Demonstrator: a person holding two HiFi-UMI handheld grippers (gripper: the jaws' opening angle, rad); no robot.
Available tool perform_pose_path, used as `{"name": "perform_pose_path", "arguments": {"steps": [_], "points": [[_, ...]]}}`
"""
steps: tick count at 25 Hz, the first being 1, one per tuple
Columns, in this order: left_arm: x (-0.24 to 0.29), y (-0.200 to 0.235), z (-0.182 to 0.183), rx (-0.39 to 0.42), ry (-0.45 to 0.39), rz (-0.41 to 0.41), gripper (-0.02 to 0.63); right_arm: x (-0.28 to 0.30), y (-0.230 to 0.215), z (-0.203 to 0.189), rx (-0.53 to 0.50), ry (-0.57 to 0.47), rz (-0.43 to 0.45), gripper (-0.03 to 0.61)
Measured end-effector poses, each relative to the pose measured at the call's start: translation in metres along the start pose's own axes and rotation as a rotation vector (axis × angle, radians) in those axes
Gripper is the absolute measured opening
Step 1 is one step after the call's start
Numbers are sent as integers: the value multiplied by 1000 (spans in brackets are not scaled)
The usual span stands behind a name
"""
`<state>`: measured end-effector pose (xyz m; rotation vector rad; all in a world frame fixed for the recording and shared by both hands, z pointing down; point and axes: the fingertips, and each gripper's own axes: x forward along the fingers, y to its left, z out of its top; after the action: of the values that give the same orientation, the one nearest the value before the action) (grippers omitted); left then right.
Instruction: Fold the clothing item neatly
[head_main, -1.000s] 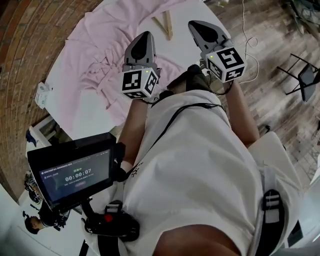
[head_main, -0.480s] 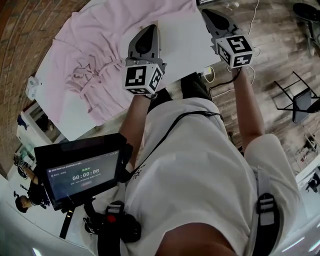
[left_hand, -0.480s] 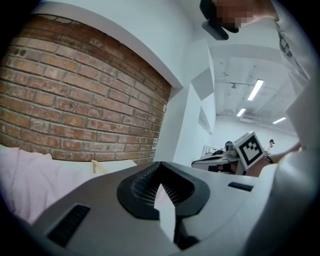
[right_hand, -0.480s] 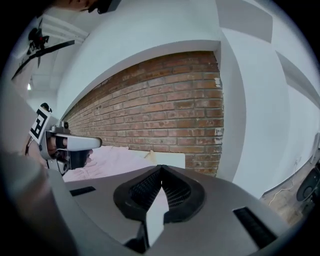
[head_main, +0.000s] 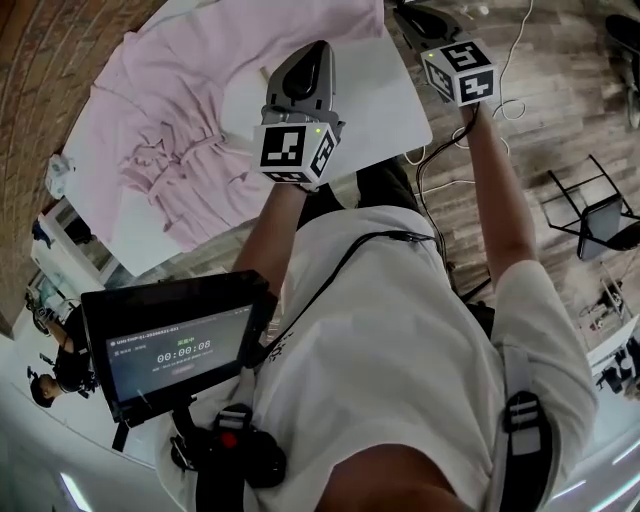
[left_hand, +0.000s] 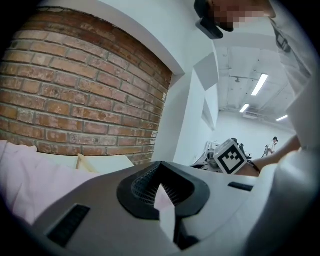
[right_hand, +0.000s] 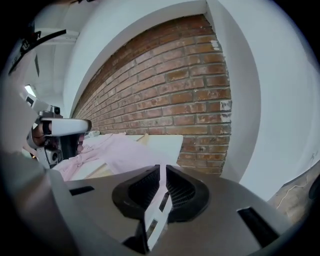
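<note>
Clearly neither gripper holds anything: the left gripper (left_hand: 162, 189) has its jaws pressed together, and the right gripper (right_hand: 161, 172) has just been cracking its jaws open to a narrow slit with nothing between. The crumpled pink garment (head_main: 190, 110) lies untouched on the white table (head_main: 390, 95), ahead of and below both sets of jaws. It looks best to open wider, pinch a single edge layer and draw out the wrinkles before folding.

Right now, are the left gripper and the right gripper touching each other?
Apart. The head view shows bare white table between the left gripper and the right gripper, whose jaws have just been opening with nothing between them.
</note>
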<state>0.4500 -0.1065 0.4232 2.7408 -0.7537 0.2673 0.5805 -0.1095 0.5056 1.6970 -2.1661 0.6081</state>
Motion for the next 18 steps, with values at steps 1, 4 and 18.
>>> {"name": "perform_pose_path", "arguments": {"steps": [1, 4, 18], "points": [[4, 1, 0, -4, 0, 7, -8, 6, -1, -3, 1, 11, 15, 36], [15, 7, -5, -15, 9, 28, -8, 25, -4, -14, 21, 47, 63, 85], [32, 14, -35, -36, 66, 62, -8, 73, -24, -55, 264, 88, 187, 161]]}}
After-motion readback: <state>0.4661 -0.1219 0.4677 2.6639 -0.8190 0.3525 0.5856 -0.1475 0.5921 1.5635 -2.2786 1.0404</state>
